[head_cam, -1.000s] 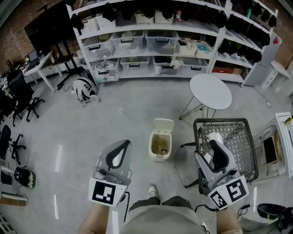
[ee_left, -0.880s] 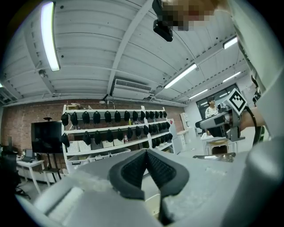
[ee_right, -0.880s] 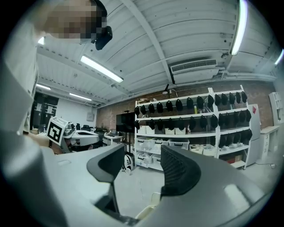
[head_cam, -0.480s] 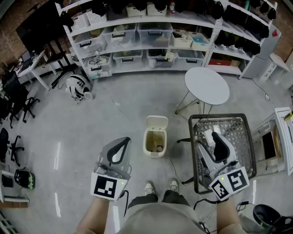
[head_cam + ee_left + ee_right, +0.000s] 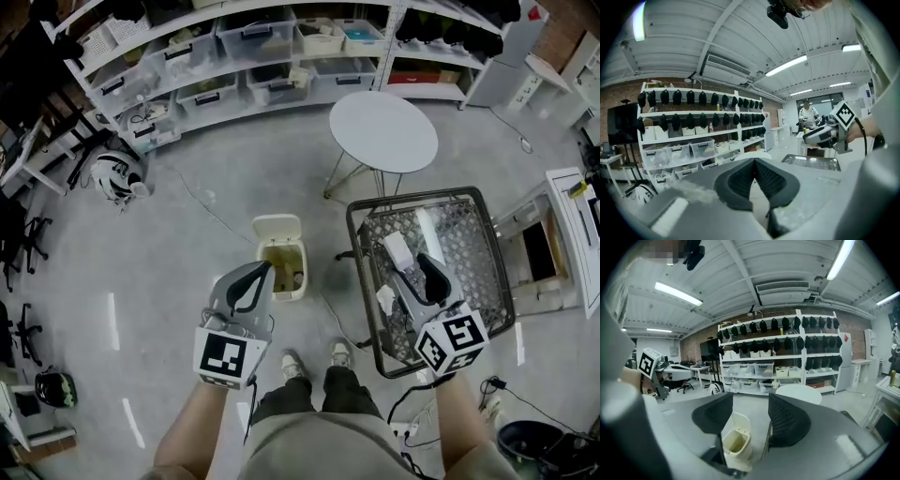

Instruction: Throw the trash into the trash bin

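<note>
While both tools are held low in front of the person, the cream plastic trash bin (image 5: pixel 281 294) stands on the grey floor (image 5: pixel 187 244) at twelve o'clock from the person's shoes (image 5: pixel 292 364). Its lid is flipped up and brownish bits lie inside.

The left gripper (image 5: pixel 261 272) is at ten o'clock from the shoes, just beside the bin. Its black pads are pressed together with nothing between them (image 5: pixel 754 164).

The right gripper (image 5: pixel 412 267) is at two o'clock, over the black wire-mesh metal table (image 5: pixel 417 197). Its jaws stand apart and have just been closing a little. Its own view shows only the distant bin (image 5: pixel 736 441) in the gap (image 5: pixel 750 420), so it grips nothing.

A white crumpled scrap of trash (image 5: pixel 396 247) lies on the mesh at twelve o'clock from that gripper's tips, and a smaller white scrap (image 5: pixel 385 298) lies at eight o'clock. A round white table (image 5: pixel 382 129) stands beyond the mesh table, with white shelves (image 5: pixel 234 56) of plastic boxes along the far wall.
</note>
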`<state>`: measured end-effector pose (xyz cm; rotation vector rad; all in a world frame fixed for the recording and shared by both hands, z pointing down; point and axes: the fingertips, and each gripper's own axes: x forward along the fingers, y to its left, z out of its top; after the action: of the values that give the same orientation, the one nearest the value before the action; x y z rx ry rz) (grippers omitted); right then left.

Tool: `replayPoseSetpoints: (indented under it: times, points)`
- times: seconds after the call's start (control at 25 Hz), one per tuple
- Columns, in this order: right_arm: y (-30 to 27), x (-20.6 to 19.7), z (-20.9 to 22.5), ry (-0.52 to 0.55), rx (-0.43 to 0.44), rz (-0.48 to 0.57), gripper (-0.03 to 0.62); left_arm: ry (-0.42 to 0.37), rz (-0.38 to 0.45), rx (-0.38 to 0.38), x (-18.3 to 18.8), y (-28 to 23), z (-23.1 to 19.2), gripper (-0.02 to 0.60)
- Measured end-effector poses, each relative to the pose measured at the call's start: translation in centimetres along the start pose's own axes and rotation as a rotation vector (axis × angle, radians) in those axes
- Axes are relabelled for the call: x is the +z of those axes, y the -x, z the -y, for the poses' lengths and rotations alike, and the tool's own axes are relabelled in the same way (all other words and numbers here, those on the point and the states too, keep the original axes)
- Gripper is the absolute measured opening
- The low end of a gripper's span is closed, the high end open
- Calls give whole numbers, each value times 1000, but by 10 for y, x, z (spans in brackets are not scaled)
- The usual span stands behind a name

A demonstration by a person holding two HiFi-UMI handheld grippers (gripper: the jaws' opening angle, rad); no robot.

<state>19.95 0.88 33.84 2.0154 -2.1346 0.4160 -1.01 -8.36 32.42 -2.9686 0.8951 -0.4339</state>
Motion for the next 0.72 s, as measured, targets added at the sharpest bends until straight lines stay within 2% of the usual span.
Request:
replayPoseSetpoints:
  times: [0.12, 0.32, 0.72]
  points:
    - [-8, -38, 27, -38, -27, -72, 242, -44, -32, -68, -16, -35, 21, 3]
    - [-21, -101, 55, -109, -57, -170, 236, 3, -108, -167, -53, -76, 57, 3]
    - [-54, -226, 87, -173, -81, -385, 236, 66, -293, -242, -157, -127, 94, 3]
